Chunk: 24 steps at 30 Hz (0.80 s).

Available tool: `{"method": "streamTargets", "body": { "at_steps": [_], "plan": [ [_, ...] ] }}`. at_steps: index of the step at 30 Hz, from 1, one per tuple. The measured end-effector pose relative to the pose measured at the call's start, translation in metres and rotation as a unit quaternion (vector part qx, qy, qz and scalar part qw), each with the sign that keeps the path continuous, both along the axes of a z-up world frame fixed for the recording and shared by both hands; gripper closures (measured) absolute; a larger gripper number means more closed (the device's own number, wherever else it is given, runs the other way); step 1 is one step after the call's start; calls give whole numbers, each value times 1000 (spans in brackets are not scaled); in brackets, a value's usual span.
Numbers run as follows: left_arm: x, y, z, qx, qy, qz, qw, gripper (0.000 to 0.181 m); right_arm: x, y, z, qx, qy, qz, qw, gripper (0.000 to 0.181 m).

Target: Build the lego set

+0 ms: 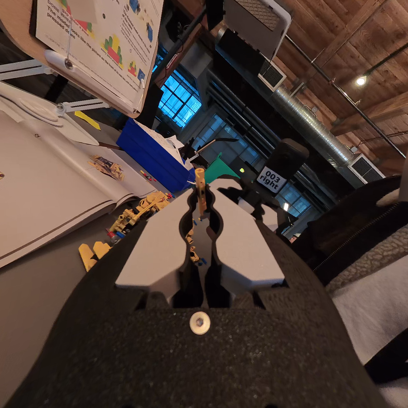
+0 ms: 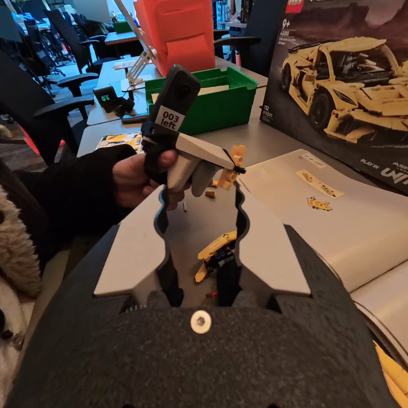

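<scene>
So my left gripper (image 1: 202, 194) was clamped on a small yellow lego piece (image 2: 234, 167), held up above the table (image 2: 265, 136). Right gripper (image 2: 199, 199) hung wide and empty over the half-built yellow model (image 2: 217, 251). I'd guess mid-assembly; next, line up and press.

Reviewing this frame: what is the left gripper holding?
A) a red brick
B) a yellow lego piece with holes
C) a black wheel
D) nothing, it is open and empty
B. The left gripper is shut on a yellow lego piece held above the table, its round holes visible in the right wrist view; the left wrist view shows the same piece pinched between the fingertips.
</scene>
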State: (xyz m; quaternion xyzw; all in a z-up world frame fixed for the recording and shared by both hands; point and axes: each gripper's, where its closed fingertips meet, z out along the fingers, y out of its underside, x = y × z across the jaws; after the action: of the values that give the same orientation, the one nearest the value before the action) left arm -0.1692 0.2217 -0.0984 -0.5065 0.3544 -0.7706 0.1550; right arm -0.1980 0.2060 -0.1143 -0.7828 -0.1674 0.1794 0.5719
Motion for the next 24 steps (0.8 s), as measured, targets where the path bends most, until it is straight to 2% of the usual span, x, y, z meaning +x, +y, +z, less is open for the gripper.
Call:
{"method": "streamTargets", "body": {
  "at_steps": [6,9,12,14,17,20,24],
  "plan": [
    [0,-2,2,3,-8,0,1000,175,-22,4,0,-10,39,20,999,115],
    [1,-7,1,2,-5,-11,1000,174,-37,4,6,-2,71,53,996,120],
    [-4,-2,9,-21,-27,-8,999,175,-33,2,3,-9,66,46,997,127],
    [-11,8,16,-64,-51,-15,997,175,-29,-11,-5,-36,57,71,995,136],
    [-16,0,21,-115,-70,-73,988,175,7,-15,14,-14,90,26,995,147],
    [-16,-28,22,-46,-64,-114,990,175,24,-19,29,-34,173,35,984,149],
    [-15,-53,15,49,-50,-128,989,175,16,-32,32,-76,242,93,963,162]
  ]
}}
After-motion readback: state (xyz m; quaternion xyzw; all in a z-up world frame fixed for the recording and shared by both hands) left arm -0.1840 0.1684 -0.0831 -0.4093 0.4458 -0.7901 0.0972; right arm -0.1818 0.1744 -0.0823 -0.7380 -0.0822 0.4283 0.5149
